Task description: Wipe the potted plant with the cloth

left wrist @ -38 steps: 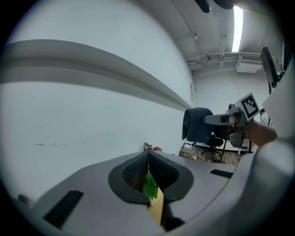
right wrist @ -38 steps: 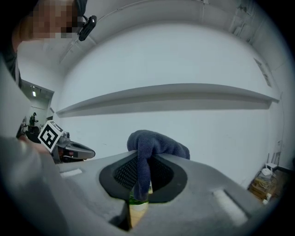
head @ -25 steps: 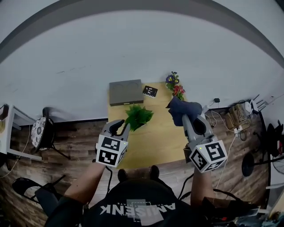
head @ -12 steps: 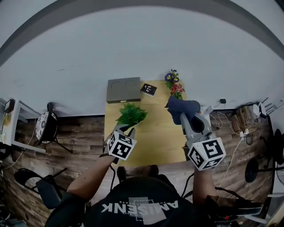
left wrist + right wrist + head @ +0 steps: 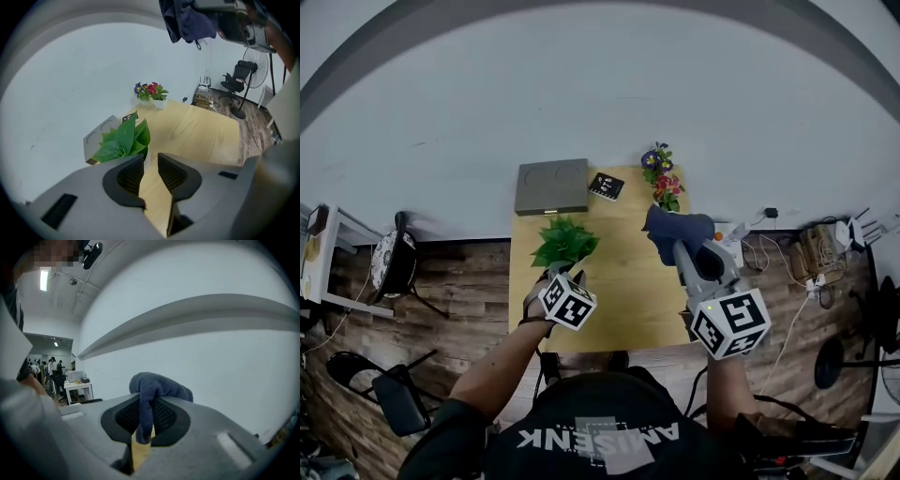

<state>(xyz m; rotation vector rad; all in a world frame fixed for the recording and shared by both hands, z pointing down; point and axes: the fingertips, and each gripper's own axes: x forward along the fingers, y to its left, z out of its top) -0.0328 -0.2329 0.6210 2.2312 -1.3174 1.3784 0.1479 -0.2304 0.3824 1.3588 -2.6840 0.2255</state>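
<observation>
With wiping yet to begin, the right tongs [image 5: 146, 417] clench the cloth [image 5: 158, 386] above the desk [image 5: 623, 295] while the released left tongs [image 5: 150, 162] hover beside the potted plant [image 5: 565, 242] at far left.

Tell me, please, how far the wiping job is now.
Done: the right gripper is shut on the cloth, held off the table. In hand: the left gripper, open and empty, points at the potted plant. Left: cloth and plant are apart, so all the wiping.
</observation>
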